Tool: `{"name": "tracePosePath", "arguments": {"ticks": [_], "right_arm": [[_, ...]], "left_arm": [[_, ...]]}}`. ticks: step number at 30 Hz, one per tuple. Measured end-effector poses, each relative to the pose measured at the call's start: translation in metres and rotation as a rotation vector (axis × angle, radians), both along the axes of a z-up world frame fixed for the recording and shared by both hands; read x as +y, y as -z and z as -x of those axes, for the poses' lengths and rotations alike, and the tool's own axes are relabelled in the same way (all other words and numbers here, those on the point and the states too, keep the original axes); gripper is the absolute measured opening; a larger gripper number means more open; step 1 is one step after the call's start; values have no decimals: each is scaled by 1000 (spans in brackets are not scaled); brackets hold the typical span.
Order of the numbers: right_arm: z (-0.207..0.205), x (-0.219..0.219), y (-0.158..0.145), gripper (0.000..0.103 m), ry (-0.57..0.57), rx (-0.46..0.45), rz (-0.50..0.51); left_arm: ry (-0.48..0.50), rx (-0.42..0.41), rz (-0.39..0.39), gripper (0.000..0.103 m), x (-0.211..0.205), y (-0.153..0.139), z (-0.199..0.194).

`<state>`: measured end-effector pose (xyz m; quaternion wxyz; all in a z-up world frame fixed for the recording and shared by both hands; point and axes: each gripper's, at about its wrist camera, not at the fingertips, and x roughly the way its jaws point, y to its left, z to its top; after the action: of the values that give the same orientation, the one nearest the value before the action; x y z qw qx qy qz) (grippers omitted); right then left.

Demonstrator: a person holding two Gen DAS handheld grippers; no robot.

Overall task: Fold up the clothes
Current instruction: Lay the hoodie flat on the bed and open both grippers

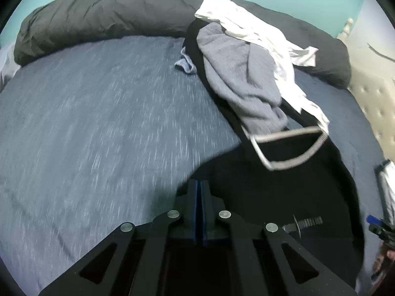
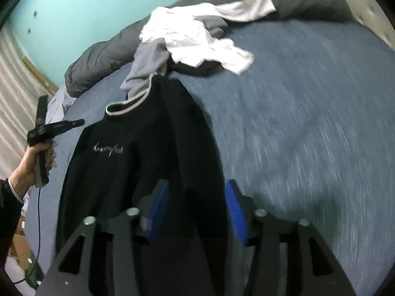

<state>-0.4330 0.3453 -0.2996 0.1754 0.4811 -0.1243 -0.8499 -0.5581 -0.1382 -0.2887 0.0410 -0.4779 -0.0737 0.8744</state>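
Note:
A black shirt (image 1: pixel 284 197) with a grey-trimmed collar (image 1: pixel 291 133) and small chest lettering lies flat on the blue bedsheet (image 1: pixel 98 123). My left gripper (image 1: pixel 198 185) has its blue pads pressed together at the shirt's left edge, where the black fabric meets the tips. In the right wrist view, a hand holds that left gripper (image 2: pixel 80 122) at the black shirt (image 2: pixel 138 153), by its shoulder. My right gripper (image 2: pixel 197 192) stands open over the shirt's lower right part, with fabric lying under the gap and no pad touching it.
A pile with a grey garment (image 1: pixel 242 74) and a white garment (image 1: pixel 259 32) sits beyond the collar. A rolled dark grey duvet (image 1: pixel 98 17) lines the far edge of the bed. A beige tufted headboard (image 1: pixel 370 93) is at the right. A cardboard box (image 2: pixel 19 246) is beside the bed.

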Motion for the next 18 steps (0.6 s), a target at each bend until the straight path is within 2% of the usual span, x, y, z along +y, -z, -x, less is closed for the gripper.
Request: {"name": "tracePosePath", "arguments": {"ticks": [5,10,18], "right_arm": [[-49,20,1,55,39,-55,29],[-92,28,5,58,65,-111,60],[-139,31,20,58,130,-163,113]], "left_arm": [[2,-5,-3,6,-18,-13,-64],[-27,-12,-27,14,-34,-18,-125],[-71,-3,-82,15,-37,-15,-204]]}}
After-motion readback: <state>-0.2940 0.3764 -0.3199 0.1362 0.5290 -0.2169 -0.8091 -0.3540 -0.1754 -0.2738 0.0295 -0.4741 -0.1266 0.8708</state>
